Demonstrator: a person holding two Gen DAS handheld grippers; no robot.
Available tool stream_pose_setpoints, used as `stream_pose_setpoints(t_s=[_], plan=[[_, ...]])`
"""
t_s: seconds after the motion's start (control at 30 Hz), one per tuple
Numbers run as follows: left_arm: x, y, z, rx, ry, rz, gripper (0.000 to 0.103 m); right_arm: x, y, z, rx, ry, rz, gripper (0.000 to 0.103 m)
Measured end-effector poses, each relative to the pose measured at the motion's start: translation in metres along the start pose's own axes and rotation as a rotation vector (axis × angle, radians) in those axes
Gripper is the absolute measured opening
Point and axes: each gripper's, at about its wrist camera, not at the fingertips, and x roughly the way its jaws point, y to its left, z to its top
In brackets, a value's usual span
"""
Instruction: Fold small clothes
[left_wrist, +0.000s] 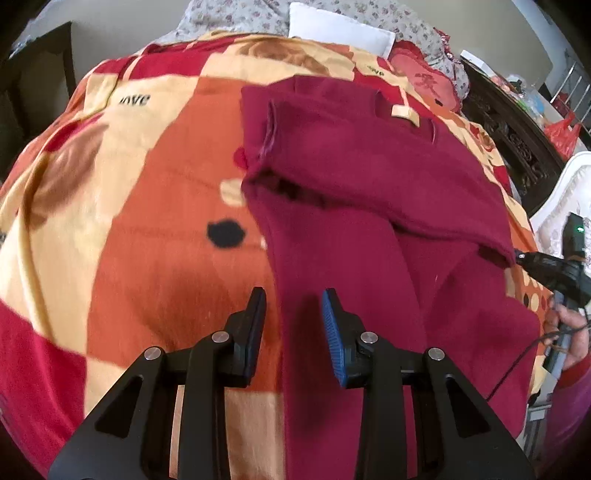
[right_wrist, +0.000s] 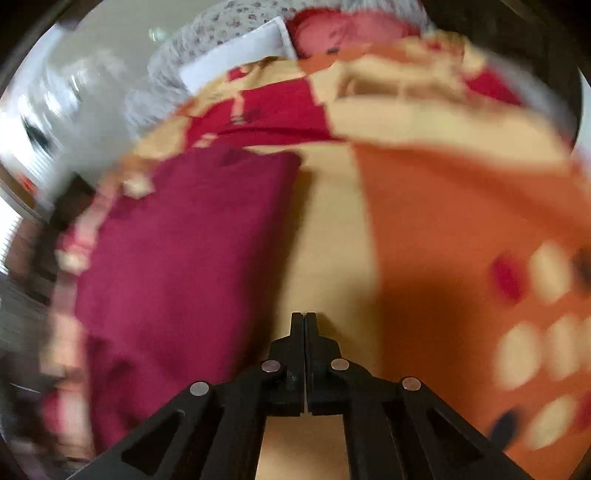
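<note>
A dark red garment (left_wrist: 354, 177) lies on the patterned orange, cream and red blanket (left_wrist: 147, 206). Its upper part is folded over, and a long strip runs down toward me. My left gripper (left_wrist: 293, 302) is open and empty, its jaws straddling the left edge of that strip just above it. In the blurred right wrist view the garment (right_wrist: 184, 251) lies to the left. My right gripper (right_wrist: 303, 317) is shut and empty over bare cream blanket (right_wrist: 332, 240), to the right of the garment's edge. The right gripper also shows at the left wrist view's right edge (left_wrist: 554, 269).
A white pillow (left_wrist: 340, 29) and floral bedding (left_wrist: 251, 14) lie at the far end of the bed. Dark carved furniture (left_wrist: 517, 140) with a red bag (left_wrist: 561, 133) stands at the right. A white headboard (left_wrist: 565, 192) is at the right edge.
</note>
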Motion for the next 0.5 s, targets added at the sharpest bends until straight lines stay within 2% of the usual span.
stream_pose_setpoints(t_s=[0.1,0.13,0.17,0.2,0.3,0.4,0.5], plan=[[-0.001,0.003,-0.009,-0.02,0.008,-0.016,0.031,-0.019,0.006,-0.009,-0.004,-0.009,0.029,0.01],[-0.001,0.004,-0.013,-0.025,0.014,-0.018,0.031,-0.024,0.006,-0.013,0.012,-0.007,0.062,0.024],[-0.002,0.005,-0.016,-0.03,0.02,-0.02,0.031,-0.029,0.007,-0.018,0.028,-0.005,0.092,0.046],[-0.003,0.005,-0.02,-0.032,0.025,-0.024,0.031,-0.032,0.007,-0.021,0.037,-0.003,0.107,0.053],[-0.004,0.005,-0.03,-0.036,0.041,-0.037,0.031,-0.031,0.018,-0.038,0.025,0.044,0.183,0.056],[-0.003,0.004,-0.04,-0.048,0.065,-0.046,0.031,-0.019,0.03,-0.049,-0.02,0.061,0.144,0.056],[-0.006,0.004,-0.045,-0.059,0.066,-0.055,0.031,0.001,0.036,-0.049,-0.003,0.054,0.152,0.056]])
